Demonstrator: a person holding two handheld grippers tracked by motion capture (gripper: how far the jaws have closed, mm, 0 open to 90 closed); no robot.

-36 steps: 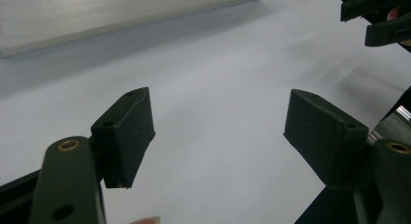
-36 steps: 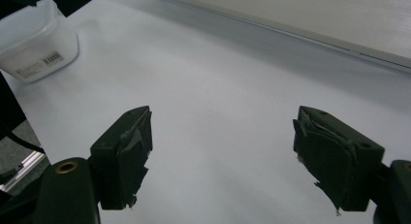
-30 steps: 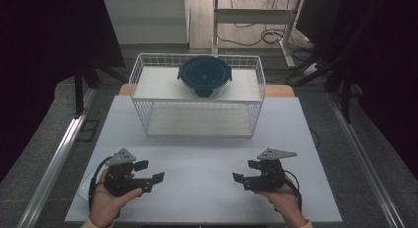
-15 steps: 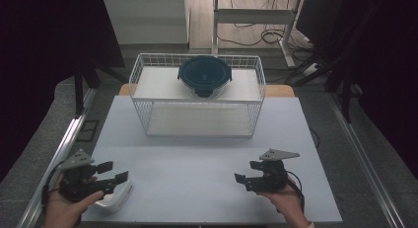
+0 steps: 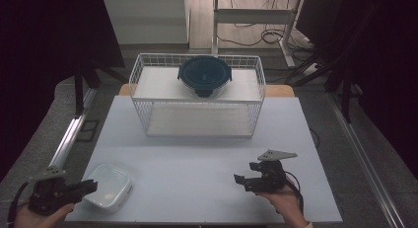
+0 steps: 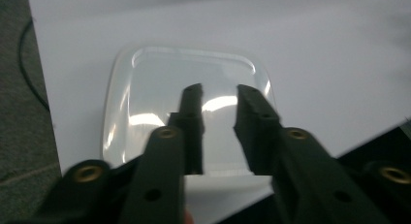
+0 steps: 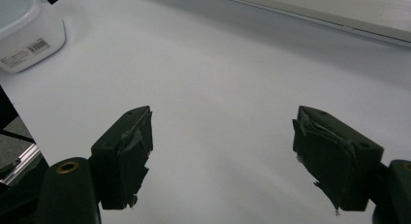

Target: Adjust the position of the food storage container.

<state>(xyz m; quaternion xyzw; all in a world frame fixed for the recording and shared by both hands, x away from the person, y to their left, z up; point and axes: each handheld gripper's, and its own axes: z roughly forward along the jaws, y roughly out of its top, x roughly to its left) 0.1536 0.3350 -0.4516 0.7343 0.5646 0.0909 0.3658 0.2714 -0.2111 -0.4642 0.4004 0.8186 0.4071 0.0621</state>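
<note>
Left tool (image 6: pixel 218 95) jaws just closing over unlabelled clear container (image 6: pixel 145 88).

A wire basket (image 5: pixel 197 102) stands at the far middle of the surface (image 5: pixel 197 154), and a round lidded container (image 5: pixel 204 76) sits on the board inside it. A square plastic container (image 5: pixel 107 187) lies at the near left corner of the surface, well apart from the basket. The left gripper (image 5: pixel 74 191) is just left of that container, its jaws reaching over its near edge. The right gripper (image 5: pixel 249 181) sits at the near right, above bare surface
</note>
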